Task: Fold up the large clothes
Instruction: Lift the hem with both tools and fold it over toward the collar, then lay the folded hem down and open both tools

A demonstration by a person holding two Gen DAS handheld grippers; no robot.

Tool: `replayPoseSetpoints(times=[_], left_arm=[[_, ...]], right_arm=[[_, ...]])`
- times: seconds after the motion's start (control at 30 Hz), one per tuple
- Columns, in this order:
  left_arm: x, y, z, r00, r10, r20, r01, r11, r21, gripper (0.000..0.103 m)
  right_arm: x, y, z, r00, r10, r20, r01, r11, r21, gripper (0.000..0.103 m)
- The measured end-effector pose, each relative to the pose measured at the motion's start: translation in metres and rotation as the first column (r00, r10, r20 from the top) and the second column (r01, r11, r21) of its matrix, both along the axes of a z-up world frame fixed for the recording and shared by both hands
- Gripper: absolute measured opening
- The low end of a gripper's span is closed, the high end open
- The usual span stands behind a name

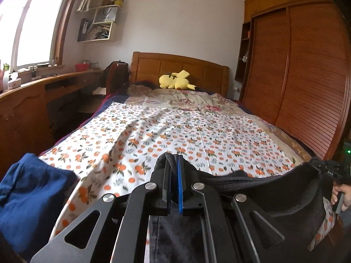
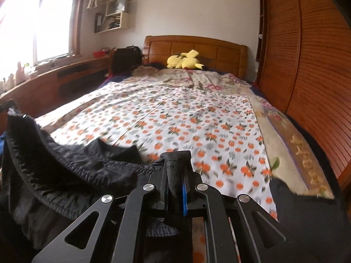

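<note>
At the foot of the bed (image 1: 219,135), a blue garment (image 1: 33,197) is seen lying at the far left, apart from both grippers. Next, the left gripper (image 1: 174,175) is pressed together on the edge of the black garment (image 1: 274,188). From there the elastic hem is stretched rightward to the right gripper (image 2: 175,175), which is also pinched on the fabric. The long axis is thus held across the bed, between the jaws, with most cloth hanging below, so it is probably to be laid forward onto the sheet (image 2: 186,114).

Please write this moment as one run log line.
left gripper: shut on black garment | right gripper: shut on black garment | over orange-print sheet
</note>
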State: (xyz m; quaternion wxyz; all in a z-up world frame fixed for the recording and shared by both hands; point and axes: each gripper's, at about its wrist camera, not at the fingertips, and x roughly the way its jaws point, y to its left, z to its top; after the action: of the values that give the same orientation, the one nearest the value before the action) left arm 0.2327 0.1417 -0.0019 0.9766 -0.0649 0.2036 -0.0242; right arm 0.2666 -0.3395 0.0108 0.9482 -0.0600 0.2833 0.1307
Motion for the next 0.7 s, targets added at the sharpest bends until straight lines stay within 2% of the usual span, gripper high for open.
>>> replayPoseSetpoints(times=[0.23, 0.37, 0.47, 0.5, 0.53, 0.57, 0.6, 0.63, 0.67, 0.7], left_arm=[[0.048, -0.008, -0.005, 1.0, 0.006, -0.021, -0.005, 1.0, 0.012, 0.005], [0.058, -0.01, -0.018, 0.999, 0.003, -0.05, -0.003, 1.0, 0.015, 0.005], [0.062, -0.009, -0.03, 0.997, 0.014, -0.074, -0.014, 1.0, 0.011, 0.01], [0.067, -0.006, -0.038, 0.994, 0.026, -0.106, -0.027, 1.0, -0.007, 0.015], [0.068, -0.004, -0.043, 0.992, 0.035, -0.124, -0.037, 0.999, -0.015, 0.034], [0.068, -0.004, -0.048, 0.991, 0.041, -0.131, -0.044, 0.999, -0.016, 0.043], [0.068, -0.004, -0.052, 0.99, 0.046, -0.132, -0.047, 0.999, -0.004, 0.057], [0.069, -0.005, -0.054, 0.99, 0.046, -0.134, -0.046, 0.999, 0.009, 0.058], [0.068, -0.006, -0.055, 0.99, 0.046, -0.133, -0.044, 0.999, 0.019, 0.059], [0.067, -0.007, -0.055, 0.99, 0.049, -0.131, -0.046, 0.999, 0.025, 0.065]], right_arm=[[0.061, -0.001, -0.015, 0.996, -0.078, -0.031, 0.079, 0.996, 0.051, 0.008], [0.079, 0.002, -0.033, 0.994, -0.081, -0.07, 0.084, 0.995, 0.045, 0.008], [0.085, 0.007, -0.042, 0.994, -0.071, -0.084, 0.074, 0.997, 0.034, 0.01], [0.087, 0.008, -0.045, 0.994, -0.066, -0.091, 0.069, 0.997, 0.034, 0.01], [0.089, 0.01, -0.047, 0.993, -0.063, -0.1, 0.067, 0.997, 0.035, 0.012], [0.092, 0.011, -0.05, 0.992, -0.058, -0.111, 0.062, 0.997, 0.038, 0.014], [0.093, 0.013, -0.051, 0.992, -0.055, -0.114, 0.06, 0.997, 0.039, 0.02], [0.092, 0.015, -0.051, 0.993, -0.052, -0.11, 0.057, 0.998, 0.038, 0.028], [0.09, 0.019, -0.051, 0.994, -0.046, -0.102, 0.05, 0.998, 0.032, 0.031], [0.09, 0.023, -0.051, 0.994, -0.046, -0.096, 0.048, 0.999, 0.02, 0.034]])
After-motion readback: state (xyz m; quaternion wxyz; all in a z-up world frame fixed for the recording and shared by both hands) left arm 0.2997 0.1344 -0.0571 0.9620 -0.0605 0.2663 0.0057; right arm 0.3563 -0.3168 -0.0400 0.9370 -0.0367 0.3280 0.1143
